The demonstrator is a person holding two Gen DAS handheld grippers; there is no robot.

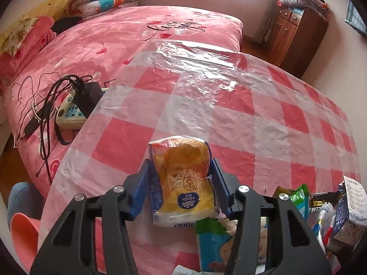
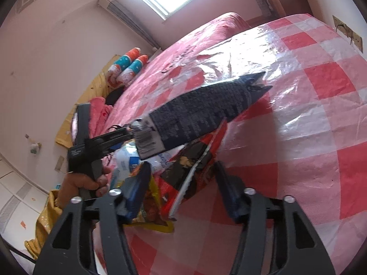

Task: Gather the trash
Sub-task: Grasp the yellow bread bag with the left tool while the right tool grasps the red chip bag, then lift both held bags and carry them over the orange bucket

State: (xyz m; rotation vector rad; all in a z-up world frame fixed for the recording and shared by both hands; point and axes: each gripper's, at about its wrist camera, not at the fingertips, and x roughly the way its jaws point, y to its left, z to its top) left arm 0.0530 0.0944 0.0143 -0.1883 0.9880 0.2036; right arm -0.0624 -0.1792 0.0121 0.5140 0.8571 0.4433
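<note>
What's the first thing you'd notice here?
The yellow tissue pack, squeezed between the left gripper jaws on the pink checked plastic sheet. Beside it lies a heap of wrappers, and in the right view a dark carton pokes up.

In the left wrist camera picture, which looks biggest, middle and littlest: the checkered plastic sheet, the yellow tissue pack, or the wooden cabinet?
1. Checkered plastic sheet: by far the biggest, it fills most of the view.
2. Yellow tissue pack and wooden cabinet: they look about alike. The pack sits close between the tongs, the cabinet is far off, so I won't rank them.
</note>
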